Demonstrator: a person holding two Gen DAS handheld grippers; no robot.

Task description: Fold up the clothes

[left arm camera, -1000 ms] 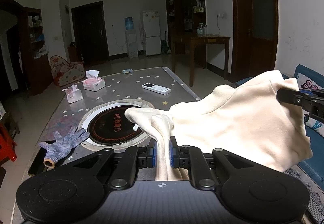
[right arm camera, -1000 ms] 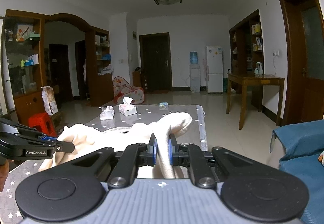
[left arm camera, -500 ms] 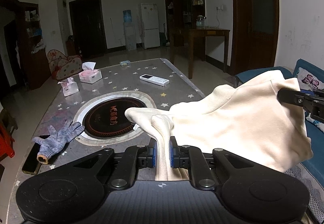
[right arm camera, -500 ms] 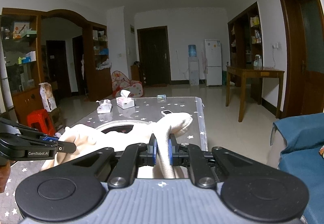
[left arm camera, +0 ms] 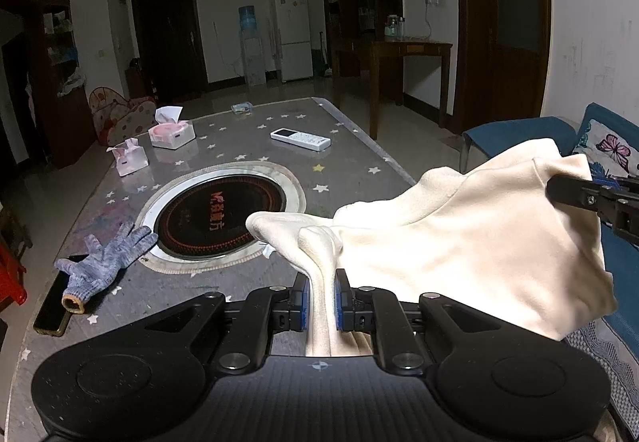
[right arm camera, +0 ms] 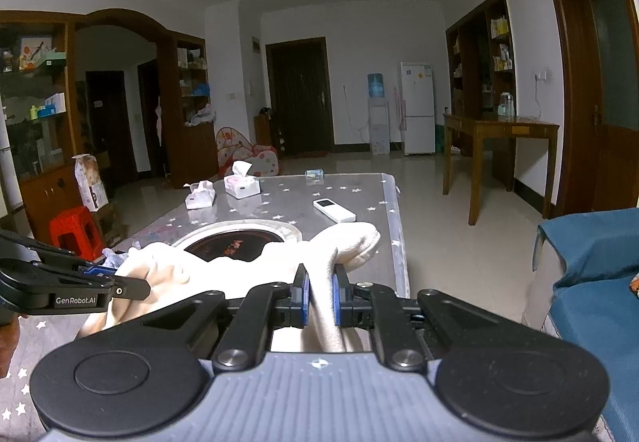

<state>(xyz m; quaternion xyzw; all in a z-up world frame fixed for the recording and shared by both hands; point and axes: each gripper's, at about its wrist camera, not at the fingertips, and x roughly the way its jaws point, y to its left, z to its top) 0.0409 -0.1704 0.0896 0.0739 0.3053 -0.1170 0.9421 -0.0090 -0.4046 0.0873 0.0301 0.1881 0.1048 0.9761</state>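
A cream garment (left arm camera: 459,242) hangs in the air between my two grippers, above the near right corner of the grey star-patterned table (left arm camera: 247,138). My left gripper (left arm camera: 321,302) is shut on one bunched edge of it. My right gripper (right arm camera: 319,302) is shut on another edge of the garment (right arm camera: 343,246). The right gripper shows at the right of the left wrist view (left arm camera: 591,198). The left gripper shows at the left of the right wrist view (right arm camera: 80,288).
On the table lie a round black induction plate (left arm camera: 219,218), a blue-grey knit glove (left arm camera: 104,262), a dark phone (left arm camera: 52,306), a white remote (left arm camera: 300,139) and two tissue packs (left arm camera: 171,132). A blue sofa (right arm camera: 591,282) stands at the right, a red stool (right arm camera: 74,232) at the left.
Both grippers have risen and tipped downward with the garment still held, so more of the table top shows. Their grip is the same.
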